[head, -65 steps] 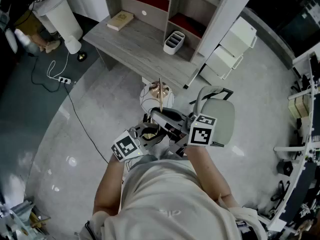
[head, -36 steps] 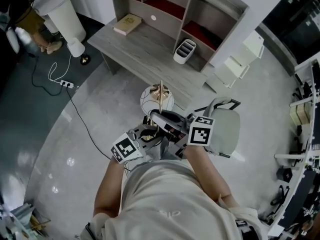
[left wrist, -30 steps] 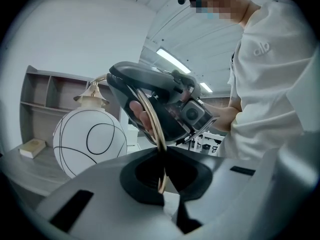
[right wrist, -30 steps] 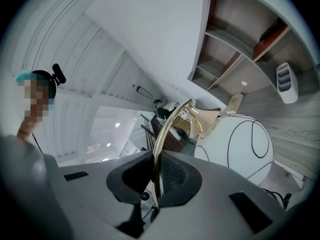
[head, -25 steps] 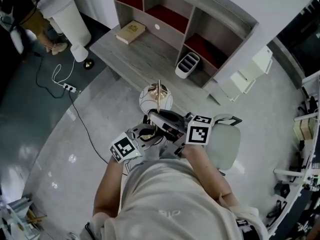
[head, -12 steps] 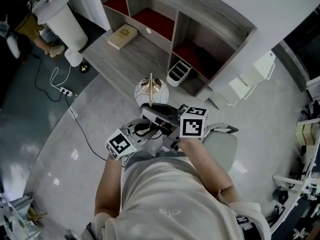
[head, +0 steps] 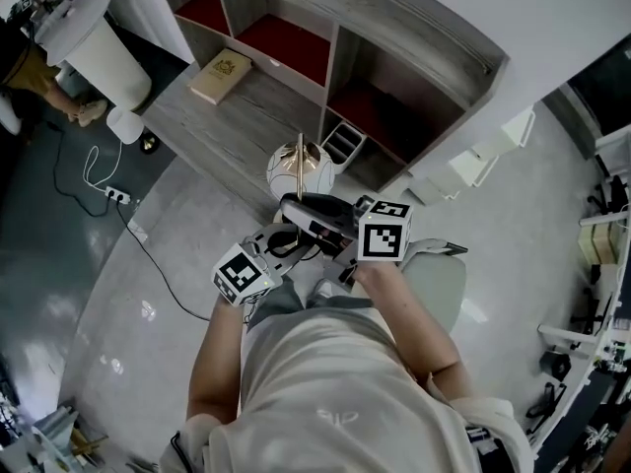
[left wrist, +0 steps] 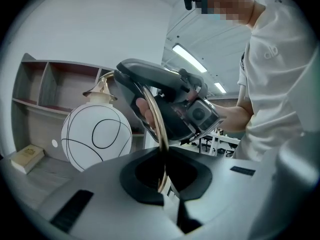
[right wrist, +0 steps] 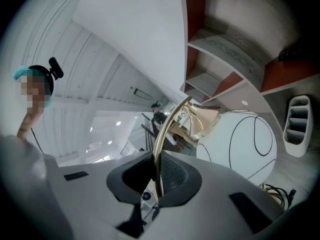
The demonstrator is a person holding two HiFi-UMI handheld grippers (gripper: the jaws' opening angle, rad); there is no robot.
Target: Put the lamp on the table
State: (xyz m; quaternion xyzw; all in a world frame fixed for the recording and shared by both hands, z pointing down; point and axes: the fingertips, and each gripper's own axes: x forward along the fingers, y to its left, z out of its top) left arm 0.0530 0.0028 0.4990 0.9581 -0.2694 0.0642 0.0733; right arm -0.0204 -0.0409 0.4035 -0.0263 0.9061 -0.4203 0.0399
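Observation:
The lamp has a white globe [head: 294, 170] with thin black lines and a curved brass rod [head: 300, 158]. I carry it in the air at the front edge of the grey wooden table [head: 212, 131]. My left gripper [head: 286, 249] is shut on the brass rod [left wrist: 156, 126], with the globe [left wrist: 96, 136] off to its left. My right gripper [head: 308, 211] is shut on the same rod [right wrist: 167, 129] higher up, close to the globe [right wrist: 240, 140]. The right gripper [left wrist: 172, 106] shows in the left gripper view, just above the left gripper [left wrist: 162, 184].
On the table lie a tan book [head: 220, 75] and a white divided organizer [head: 340, 144], in front of a shelf unit with red backs [head: 286, 42]. A grey chair [head: 434, 282] is at my right. A cable and power strip [head: 110, 195] lie on the floor at left.
I have come closer to the table with the lamp; its globe now hangs over the table's front edge. Both grippers keep their grip on the rod.

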